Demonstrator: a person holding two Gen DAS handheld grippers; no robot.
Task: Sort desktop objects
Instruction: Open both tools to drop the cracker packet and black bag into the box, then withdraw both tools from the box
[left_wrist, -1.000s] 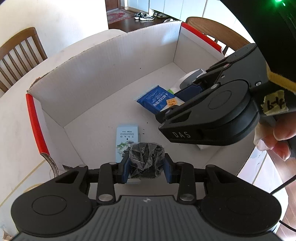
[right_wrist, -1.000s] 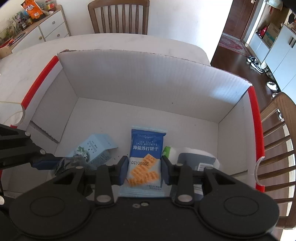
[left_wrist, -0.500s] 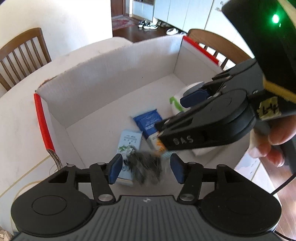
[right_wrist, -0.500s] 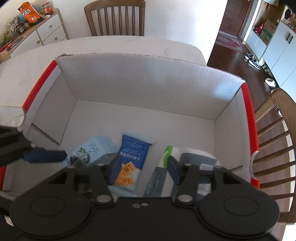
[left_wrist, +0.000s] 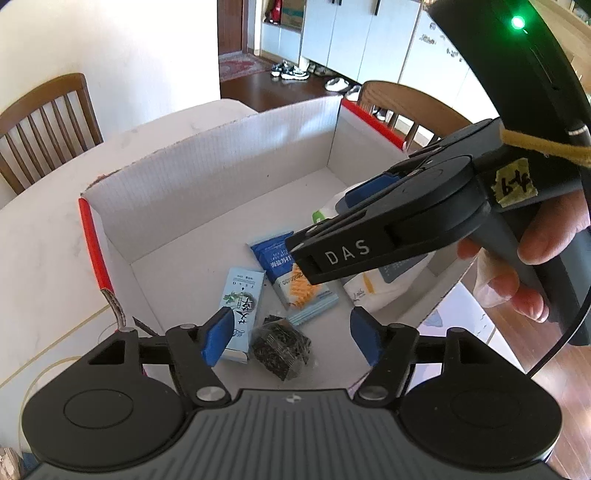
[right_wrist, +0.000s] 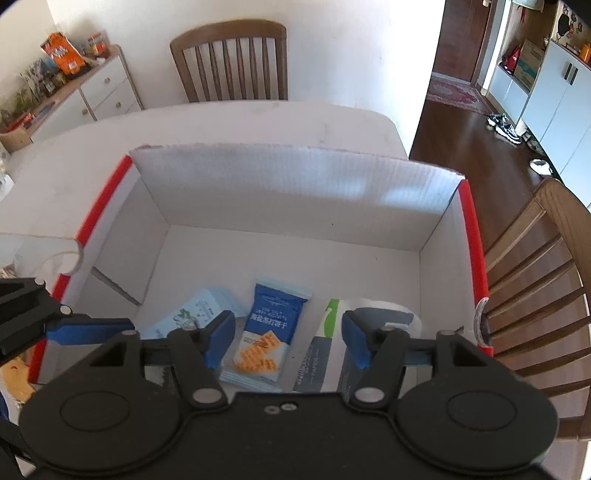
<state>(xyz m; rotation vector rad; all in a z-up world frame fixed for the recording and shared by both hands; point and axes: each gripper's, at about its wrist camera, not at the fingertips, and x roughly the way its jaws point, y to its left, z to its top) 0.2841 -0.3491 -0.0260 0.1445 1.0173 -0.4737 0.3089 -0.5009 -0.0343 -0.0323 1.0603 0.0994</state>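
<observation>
A white cardboard box with red edges (left_wrist: 221, 177) (right_wrist: 295, 192) sits on the table. On its floor lie a dark crinkled packet (left_wrist: 281, 345), a light blue tea box (left_wrist: 242, 295) (right_wrist: 192, 314), a blue biscuit packet (left_wrist: 291, 273) (right_wrist: 271, 332) and a white and grey pouch (left_wrist: 384, 280) (right_wrist: 332, 347). My left gripper (left_wrist: 293, 336) is open and empty above the dark packet. My right gripper (right_wrist: 288, 339) is open and empty above the biscuit packet; it also shows from the side in the left wrist view (left_wrist: 388, 229).
Wooden chairs stand around the white table (right_wrist: 229, 59) (left_wrist: 48, 122) (right_wrist: 546, 277). A white sideboard with clutter (right_wrist: 74, 85) is at the far left. Dark wooden floor (right_wrist: 461, 129) lies to the right of the table.
Both grippers have opened and risen above the box. The left one let go of the dark packet, the right one let go of the biscuit packet; both now lie on the box floor.
</observation>
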